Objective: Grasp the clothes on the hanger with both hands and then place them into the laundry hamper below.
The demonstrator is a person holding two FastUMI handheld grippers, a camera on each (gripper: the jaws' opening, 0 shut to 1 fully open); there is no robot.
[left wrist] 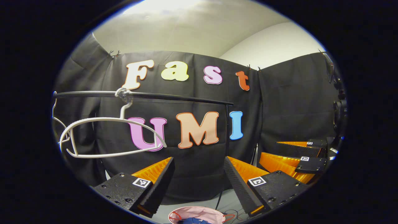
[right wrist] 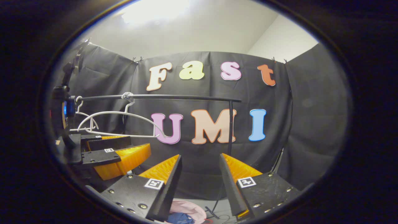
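A bare white hanger (left wrist: 112, 137) (right wrist: 118, 124) hangs from the black rail (left wrist: 174, 98) (right wrist: 174, 97), with no garment on it. Below, at the bottom edge, a pink laundry hamper (left wrist: 205, 211) (right wrist: 194, 207) holds blue clothes (left wrist: 194, 221) (right wrist: 180, 217). My left gripper (left wrist: 199, 174) is open and holds nothing, raised in front of the black cloth wall. It also appears at the left of the right gripper view (right wrist: 136, 143). My right gripper (right wrist: 200, 174) is open and holds nothing as well. It shows at the right of the left gripper view (left wrist: 269, 148). Both hover above the hamper.
A second white hanger (left wrist: 57, 121) (right wrist: 84, 118) hangs at the rail's far left end. The rack's upright pole (left wrist: 227, 124) (right wrist: 230, 124) stands behind the grippers. Thin cables (left wrist: 236, 214) lie on the grey floor beside the hamper.
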